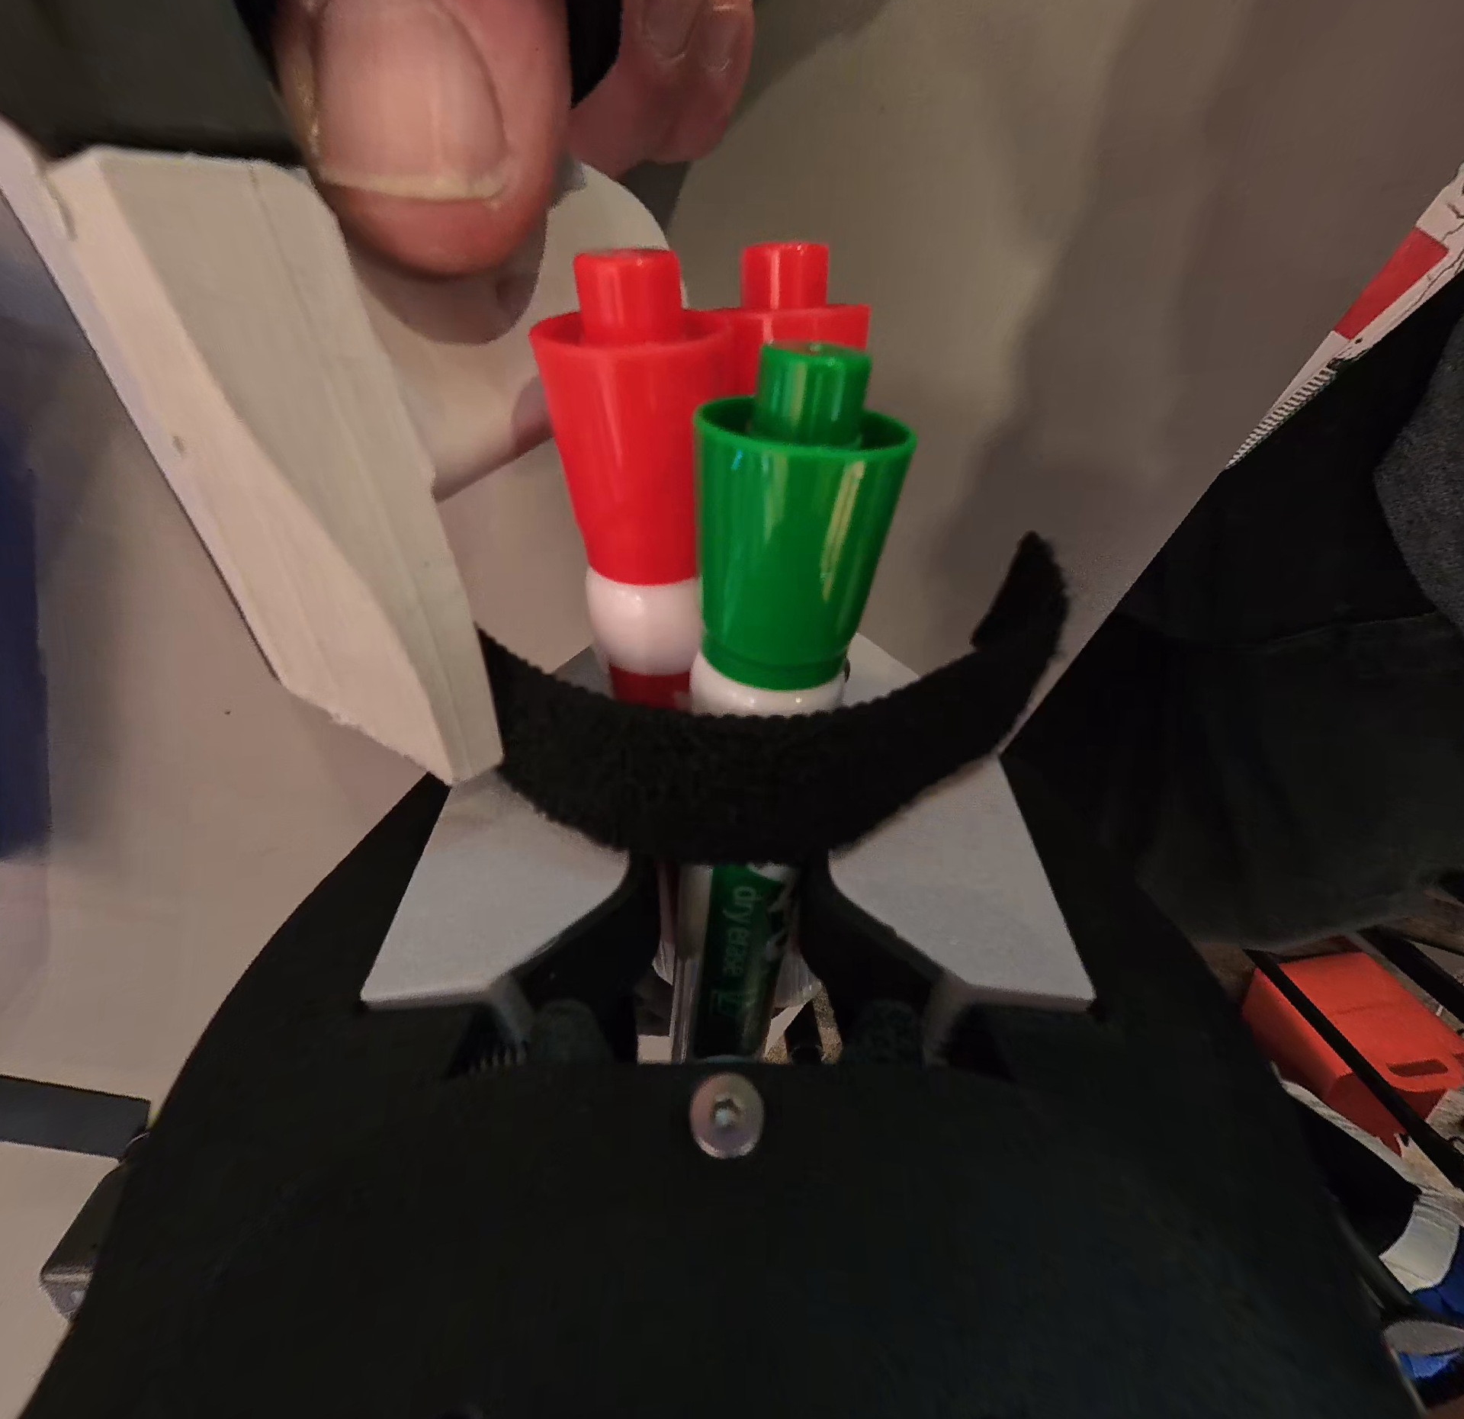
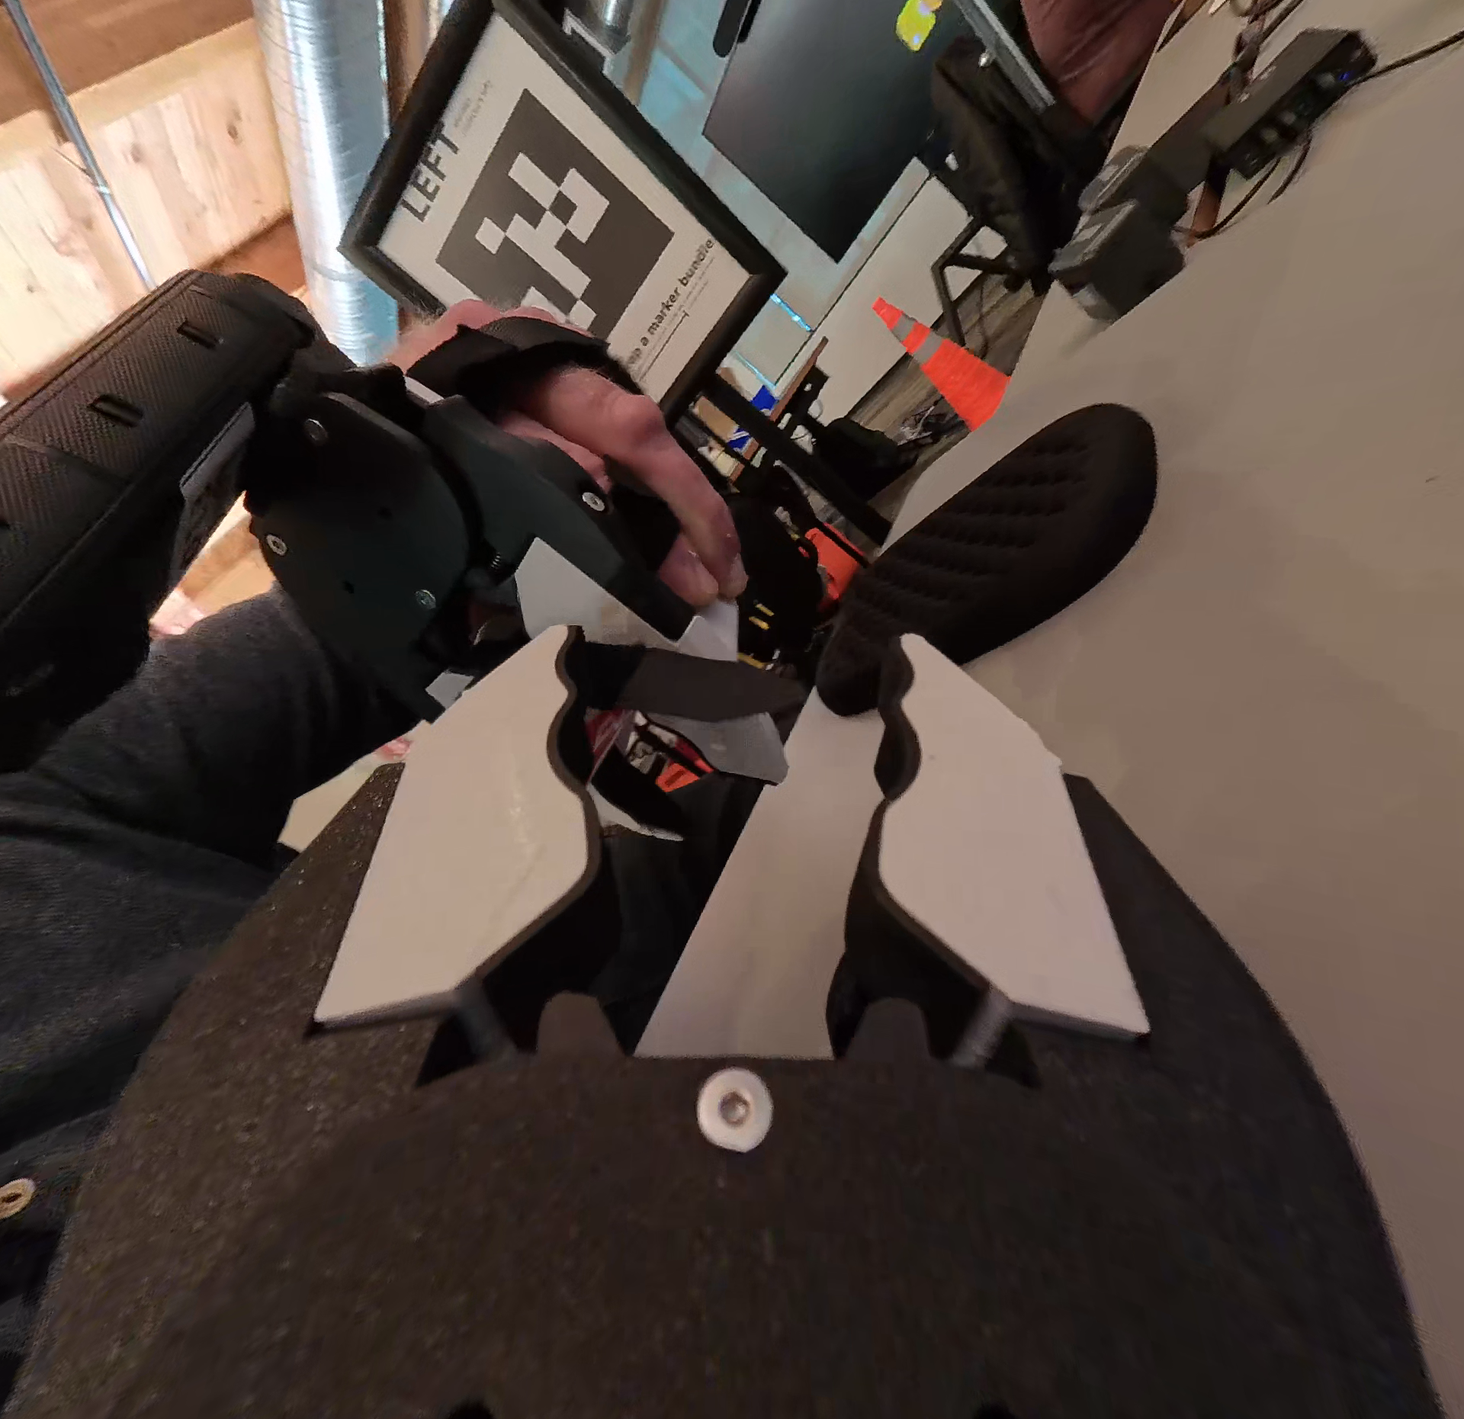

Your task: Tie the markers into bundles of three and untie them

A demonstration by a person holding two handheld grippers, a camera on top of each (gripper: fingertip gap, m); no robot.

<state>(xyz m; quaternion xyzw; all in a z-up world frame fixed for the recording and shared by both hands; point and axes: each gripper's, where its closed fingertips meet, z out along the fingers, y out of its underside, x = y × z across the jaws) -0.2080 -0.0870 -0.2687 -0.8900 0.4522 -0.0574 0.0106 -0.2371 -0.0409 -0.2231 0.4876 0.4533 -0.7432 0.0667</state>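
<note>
markers (image 1: 713, 525) point caps away, lengthwise.

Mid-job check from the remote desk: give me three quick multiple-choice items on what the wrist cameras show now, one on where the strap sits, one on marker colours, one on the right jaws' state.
1. Where is the black strap?
A. Looped around the marker barrels, below the caps
B. Lying flat on the table
C. Over the cap tips

2. What colours are the marker caps?
A. Three green
B. Two red, one green
C. One red, two blue

3. What state is the right gripper in?
A. Shut on a marker
B. Shut on the strap
C. Open, holding nothing

Answers:
1 A: the strap curves across the barrels under the caps in the left wrist view.
2 B: two red markers stand behind one green marker, all held by the left gripper.
3 C: a wide gap shows between its white jaws, with nothing in it.
</note>
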